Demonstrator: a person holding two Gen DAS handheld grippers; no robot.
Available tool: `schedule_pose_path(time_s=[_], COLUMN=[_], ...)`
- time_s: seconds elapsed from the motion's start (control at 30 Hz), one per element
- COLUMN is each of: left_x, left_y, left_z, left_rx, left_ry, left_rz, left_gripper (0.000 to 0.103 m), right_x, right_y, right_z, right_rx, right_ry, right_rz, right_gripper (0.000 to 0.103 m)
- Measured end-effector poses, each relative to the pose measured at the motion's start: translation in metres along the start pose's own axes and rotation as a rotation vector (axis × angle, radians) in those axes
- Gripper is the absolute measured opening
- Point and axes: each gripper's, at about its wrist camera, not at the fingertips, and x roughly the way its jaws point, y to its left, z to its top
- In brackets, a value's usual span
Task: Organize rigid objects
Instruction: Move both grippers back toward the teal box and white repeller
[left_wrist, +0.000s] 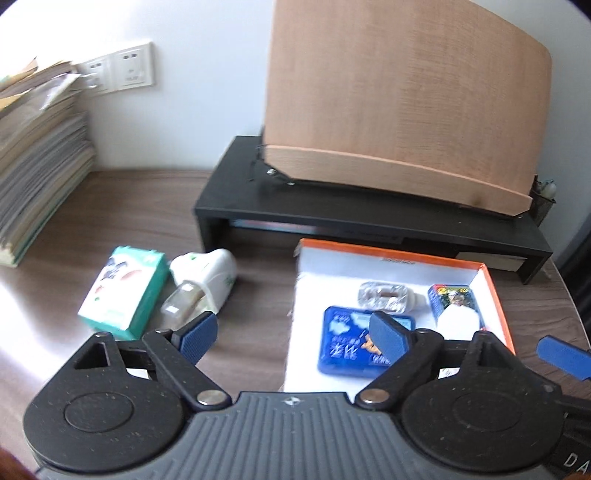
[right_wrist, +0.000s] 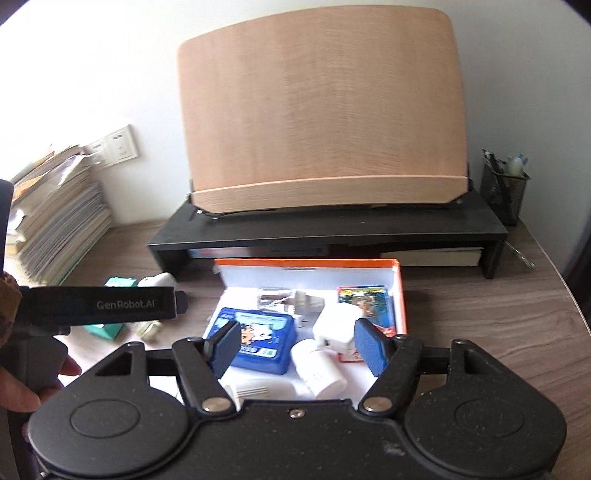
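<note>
I am holding both the left gripper (left_wrist: 290, 334) and right gripper (right_wrist: 297, 347) wide open and empty, and I am thinking the green box (left_wrist: 123, 295) on the table, left of the tray (left_wrist: 495, 291), is light, stiff, best pinched across its flat sides.

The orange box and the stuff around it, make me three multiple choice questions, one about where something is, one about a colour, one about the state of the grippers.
1. Where is the green carton?
A. inside the orange box
B. on the desk left of the orange box
C. on the black riser

2. What colour is the flat tin in the orange box?
A. blue
B. red
C. yellow

3. How do the two grippers stand?
A. both open, empty
B. left shut on a bottle
C. right shut on the tin

Answers:
1 B, it lies on the wood desk beside the white plug-in device.
2 A, its lid is blue.
3 A, the left gripper and right gripper show spread pads holding nothing.
</note>
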Motion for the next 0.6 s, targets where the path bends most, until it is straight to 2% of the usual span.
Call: schedule_pose_path(time_s=[0.6], left_x=[-0.05], left_y=[0.031], left_z=[-0.039], left_rx=[-0.108], left_ry=[-0.031], left_rz=[0.131], left_gripper=[0.095], right_x=[-0.016], right_y=[0.032], right_z=[-0.013], right_rx=[-0.117], right_ry=[0.005], right_rz=[0.148], right_gripper=[0.082])
